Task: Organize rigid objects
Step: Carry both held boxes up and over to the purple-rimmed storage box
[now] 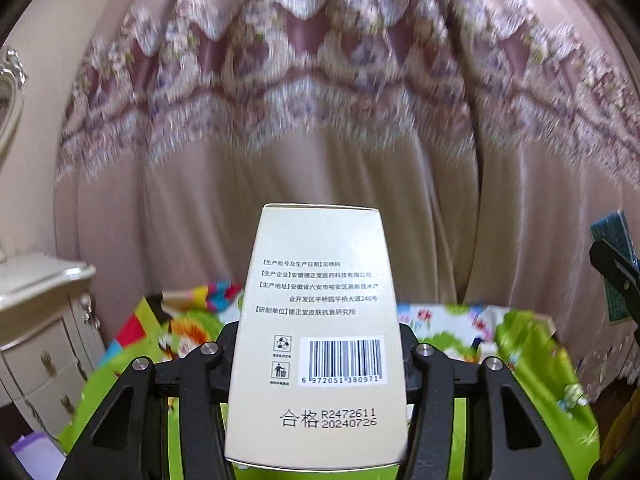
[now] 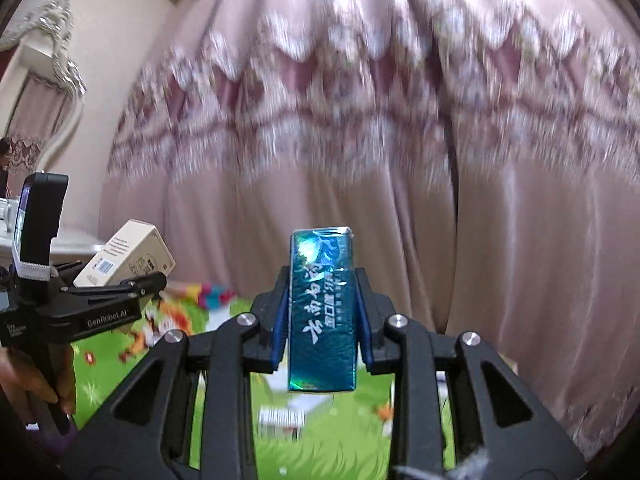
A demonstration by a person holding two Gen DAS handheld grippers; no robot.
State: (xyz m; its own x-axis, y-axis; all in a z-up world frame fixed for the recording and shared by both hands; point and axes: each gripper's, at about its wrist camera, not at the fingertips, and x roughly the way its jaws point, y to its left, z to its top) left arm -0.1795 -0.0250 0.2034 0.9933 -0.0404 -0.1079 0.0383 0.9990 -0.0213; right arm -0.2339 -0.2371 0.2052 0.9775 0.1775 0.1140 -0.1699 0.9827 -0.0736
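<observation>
A pink curtain [image 1: 320, 200] fills the background, with a bright cartoon mat [image 1: 532, 360] below. The left tool [image 1: 320, 344] grips a cream box [image 1: 320, 320] — held aloft, barcode up. The right tool [image 2: 322, 320] clamps a teal box [image 2: 322, 308] — also lifted.

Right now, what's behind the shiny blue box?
Behind the shiny blue box, held shut in the right gripper, hangs a pink curtain. Below lies a colourful cartoon mat. The box covers part of both.
</observation>
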